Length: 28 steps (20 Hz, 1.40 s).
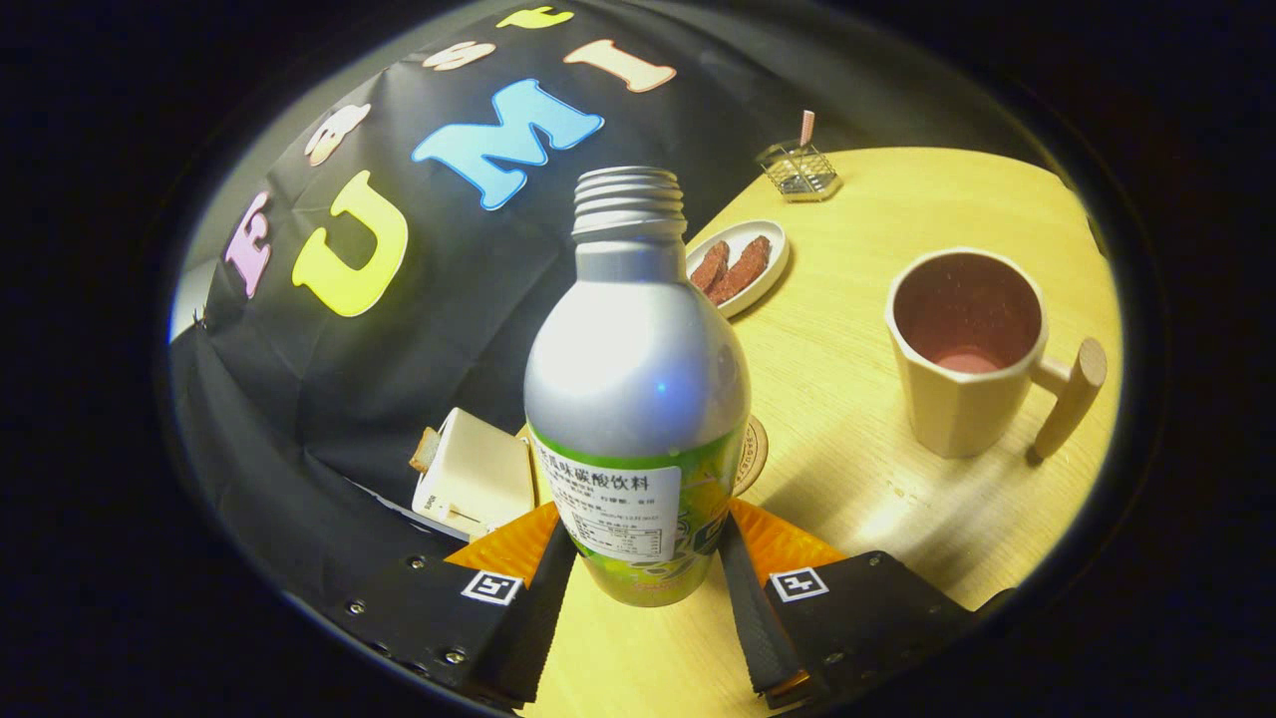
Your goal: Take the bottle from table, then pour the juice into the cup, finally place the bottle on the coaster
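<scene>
A silver bottle (638,389) with a green label and an uncapped threaded neck is clamped between my two fingers, lifted off the table and tilted in the view. My gripper (645,543) is shut on its lower body, one black pad on each side. Behind the bottle's right side peeks the edge of a round wooden coaster (754,454) on the table. A cream cup (965,354) with a wooden handle stands to the right, beyond the fingers; its inside is dark with a pinkish bottom.
The light wooden table (857,469) runs to the right. A white toaster-like box (475,479) holding bread sits left of the bottle. Farther back are a small oval plate (740,265) with two brown pieces and a wire holder (797,172).
</scene>
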Tool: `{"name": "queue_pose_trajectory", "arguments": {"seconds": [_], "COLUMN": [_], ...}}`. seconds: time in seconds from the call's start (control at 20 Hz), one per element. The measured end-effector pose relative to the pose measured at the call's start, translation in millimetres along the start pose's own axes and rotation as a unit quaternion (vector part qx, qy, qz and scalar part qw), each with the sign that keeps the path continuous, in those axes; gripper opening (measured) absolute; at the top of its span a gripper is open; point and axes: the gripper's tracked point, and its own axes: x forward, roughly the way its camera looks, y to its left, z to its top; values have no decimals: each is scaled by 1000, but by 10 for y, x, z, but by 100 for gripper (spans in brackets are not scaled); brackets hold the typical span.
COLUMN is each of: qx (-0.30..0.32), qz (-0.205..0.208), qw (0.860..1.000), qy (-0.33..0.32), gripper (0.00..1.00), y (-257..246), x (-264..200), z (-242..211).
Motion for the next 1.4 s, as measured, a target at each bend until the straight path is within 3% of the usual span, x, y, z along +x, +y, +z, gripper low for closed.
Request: {"name": "queue_pose_trajectory", "arguments": {"seconds": [0.5, 0.9, 1.4], "qx": [-88, -172, -241], "qz": [-53, -110, -134], "qw": [992, 974, 955], "qy": [-68, -103, -106], "gripper": [75, 75, 77], "y": [-55, -149, -265], "x": [345, 650, 952], "z": [257, 436, 442]}}
